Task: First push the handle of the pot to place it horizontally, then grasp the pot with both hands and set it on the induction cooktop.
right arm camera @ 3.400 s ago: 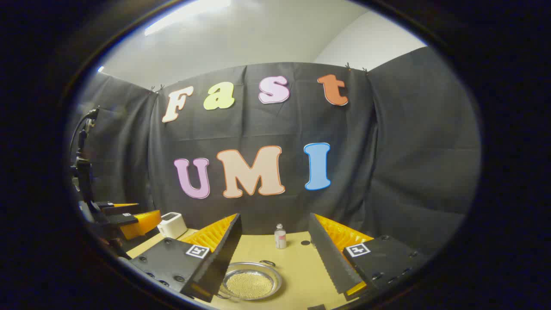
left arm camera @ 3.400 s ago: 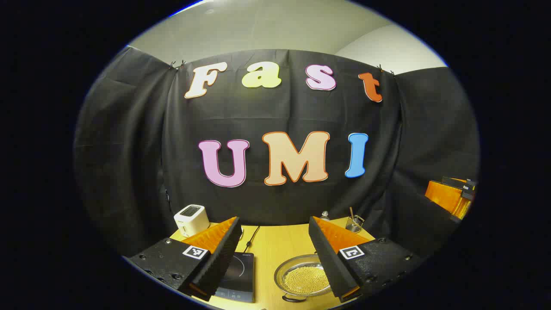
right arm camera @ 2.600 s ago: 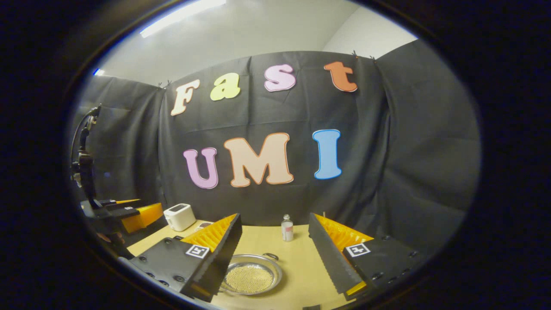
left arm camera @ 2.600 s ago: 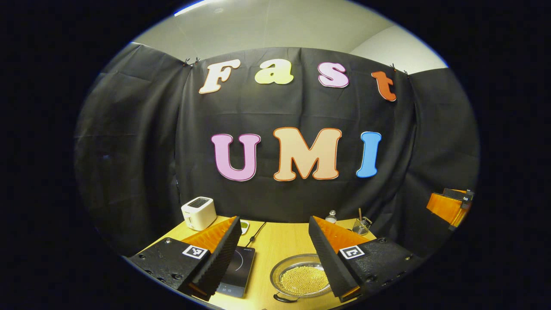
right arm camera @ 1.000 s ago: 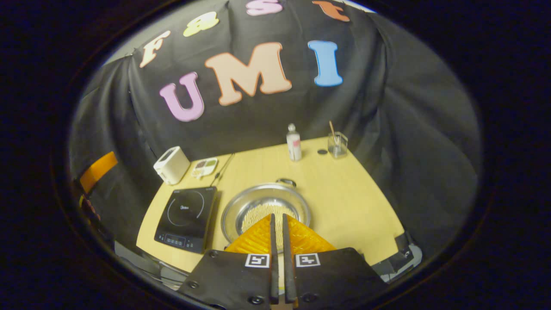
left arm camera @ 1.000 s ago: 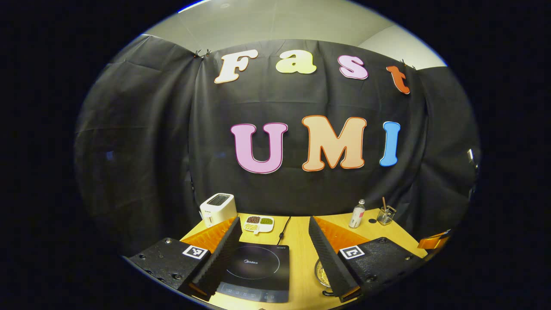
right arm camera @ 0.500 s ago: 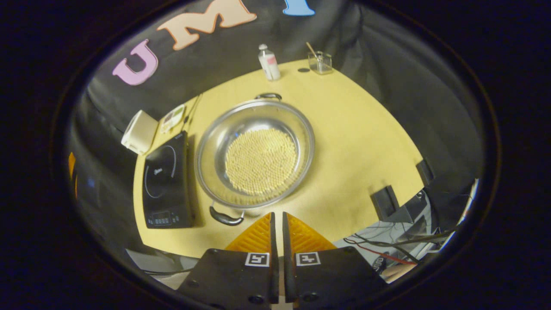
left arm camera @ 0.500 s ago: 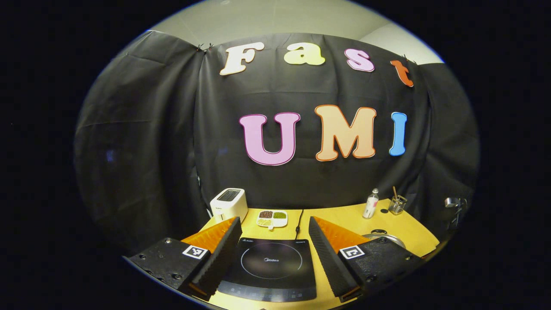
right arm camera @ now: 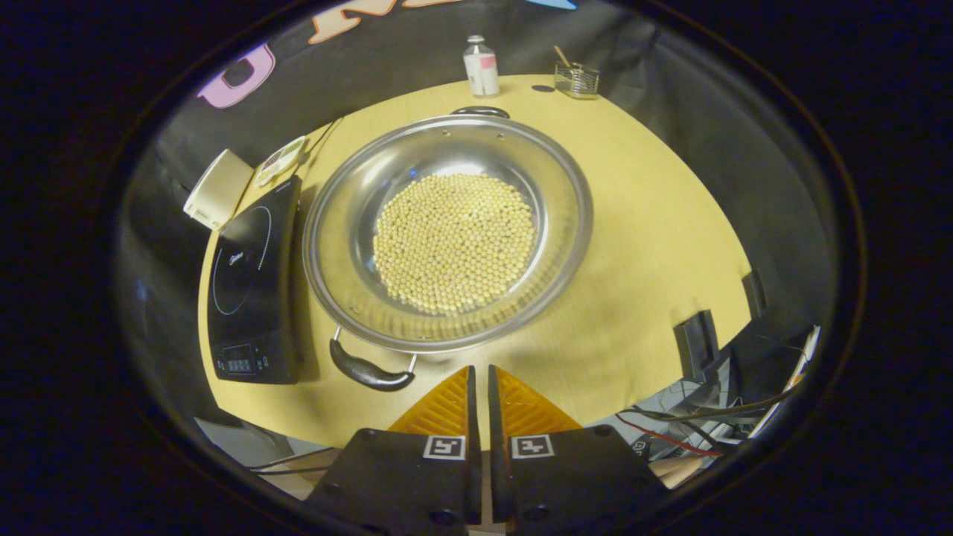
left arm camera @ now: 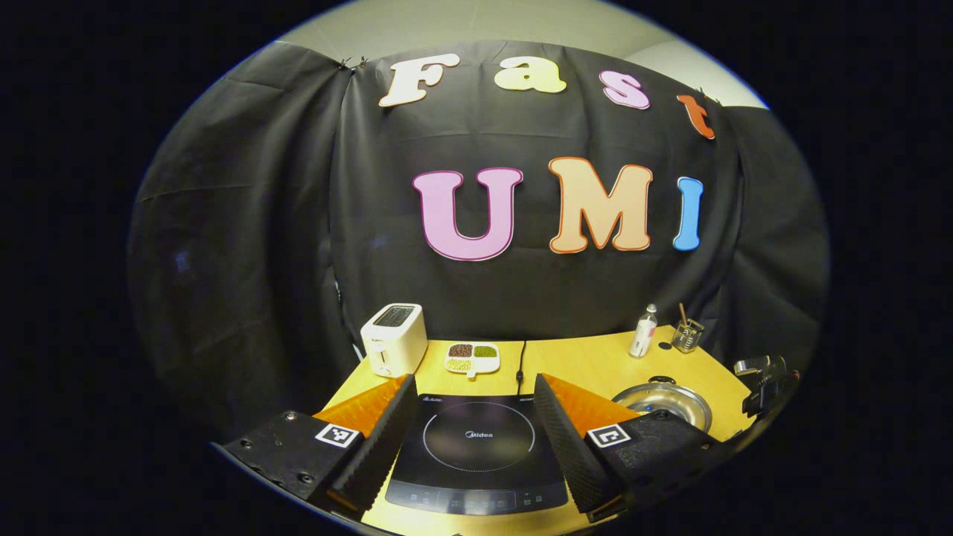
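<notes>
A steel pot (right arm camera: 350,201) holding yellow beans stands on the wooden table (right arm camera: 640,223). One black handle (right arm camera: 370,372) points toward the front edge and the other handle (right arm camera: 480,112) points to the back. My right gripper (right arm camera: 479,370) is shut with nothing in it and looks down from just in front of the pot's near rim, right of the near handle. The black induction cooktop (right arm camera: 249,290) lies left of the pot. My left gripper (left arm camera: 475,380) is open and hangs over the cooktop (left arm camera: 476,447), with the pot (left arm camera: 670,394) off to its right.
At the back left stand a white toaster (left arm camera: 393,339) and a small divided dish (left arm camera: 473,359). A bottle (right arm camera: 480,56) and a glass with a stick (right arm camera: 577,80) are at the back right. Cables and dark boxes (right arm camera: 696,342) lie below the table's right edge.
The right gripper has shut, tilted downward and dropped closer to the pot's near rim. The left gripper has swung left, from above the pot to above the cooktop.
</notes>
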Available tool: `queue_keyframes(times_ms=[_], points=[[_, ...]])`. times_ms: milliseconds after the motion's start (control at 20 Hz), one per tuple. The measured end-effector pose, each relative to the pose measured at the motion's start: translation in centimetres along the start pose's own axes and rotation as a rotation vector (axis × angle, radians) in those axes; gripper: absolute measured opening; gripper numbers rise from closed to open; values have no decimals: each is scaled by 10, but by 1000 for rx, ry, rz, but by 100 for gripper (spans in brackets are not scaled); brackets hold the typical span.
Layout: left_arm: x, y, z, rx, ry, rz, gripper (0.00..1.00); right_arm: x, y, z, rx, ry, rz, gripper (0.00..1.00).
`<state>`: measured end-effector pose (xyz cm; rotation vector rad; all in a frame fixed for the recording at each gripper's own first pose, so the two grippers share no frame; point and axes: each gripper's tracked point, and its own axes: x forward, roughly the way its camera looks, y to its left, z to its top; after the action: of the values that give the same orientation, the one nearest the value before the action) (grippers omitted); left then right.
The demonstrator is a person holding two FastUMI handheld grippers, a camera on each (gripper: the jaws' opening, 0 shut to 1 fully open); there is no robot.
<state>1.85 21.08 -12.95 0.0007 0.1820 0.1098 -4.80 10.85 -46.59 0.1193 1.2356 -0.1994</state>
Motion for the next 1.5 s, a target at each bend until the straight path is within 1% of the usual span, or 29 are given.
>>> queue_keyframes(times_ms=[150,250,350,400,450,650,850,900,950,1050,1100,1150,1200,1250,1300,1500], points=[[0,10,-4,-4,8,13,96,8,13,2,-8,2,-4,8],[2,15,-6,-12,6,23,96,9,24,2,-6,3,11,8],[3,18,-5,-15,4,29,96,15,26,-1,-30,8,-4,8],[2,19,-5,-16,1,30,92,12,27,-3,-42,9,-3,7],[2,19,-5,-17,2,29,96,12,28,-2,-47,6,3,6],[2,18,-7,-14,3,18,96,9,39,1,-46,3,29,6],[5,14,-11,-18,10,-6,96,5,67,4,24,5,101,6],[4,14,-11,-18,11,-10,92,7,73,4,40,0,106,6],[3,13,-11,-21,10,-15,96,8,78,6,54,-11,100,6],[4,11,-14,-28,10,-32,96,17,92,15,84,-26,94,6],[4,11,-15,-30,13,-38,96,18,97,17,94,-36,95,6],[3,12,-18,-31,18,-42,92,19,103,18,103,-45,96,6],[3,14,-20,-31,22,-41,96,20,109,20,112,-57,96,6],[3,16,-23,-31,26,-41,96,21,113,24,120,-70,93,6],[2,17,-26,-32,33,-38,96,24,117,26,130,-78,93,0],[0,29,-37,-38,54,-19,96,30,137,36,177,-92,102,0]])
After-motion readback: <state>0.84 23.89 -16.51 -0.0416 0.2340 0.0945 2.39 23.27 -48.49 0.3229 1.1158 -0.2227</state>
